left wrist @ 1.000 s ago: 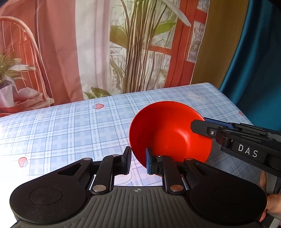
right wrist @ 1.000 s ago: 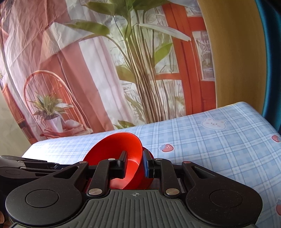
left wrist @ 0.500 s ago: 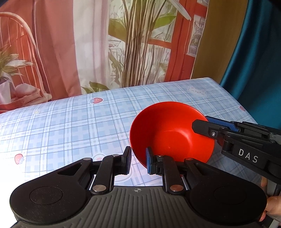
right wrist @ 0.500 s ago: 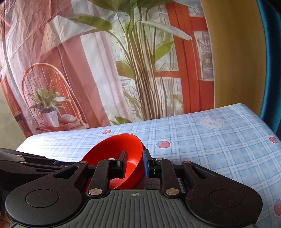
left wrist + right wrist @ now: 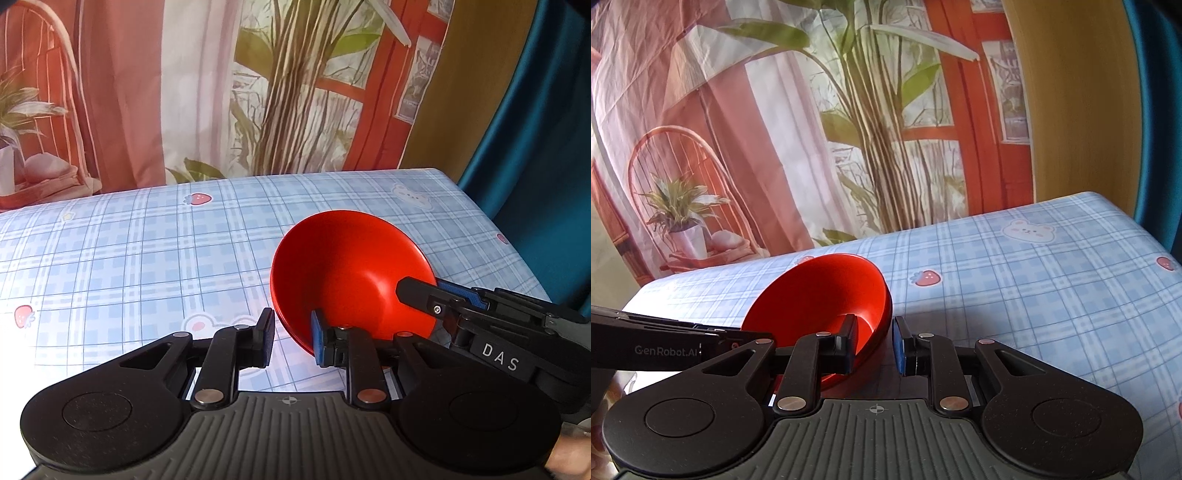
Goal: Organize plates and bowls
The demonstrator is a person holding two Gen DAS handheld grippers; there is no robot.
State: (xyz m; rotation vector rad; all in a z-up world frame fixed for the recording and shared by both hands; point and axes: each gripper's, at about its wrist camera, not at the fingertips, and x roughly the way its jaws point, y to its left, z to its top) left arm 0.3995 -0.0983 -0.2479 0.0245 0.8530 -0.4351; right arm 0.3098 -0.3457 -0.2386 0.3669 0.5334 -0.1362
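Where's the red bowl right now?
The red bowl sits tilted on the blue checked tablecloth, right of centre in the left wrist view, its rim between the fingers of both the left gripper and right gripper.

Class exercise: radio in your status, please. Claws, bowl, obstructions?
Left claw just opening, rim between pads, not pressed. Right claw shut on red bowl, bowl tilted. Nothing seen blocking.

We see the bowl point(image 5: 351, 280) tilted on the table point(image 5: 147, 251) near its right edge, left gripper point(image 5: 291, 338) at its near rim, right gripper point(image 5: 873, 345) astride its right rim, backdrop point(image 5: 812, 129) behind the far edge.
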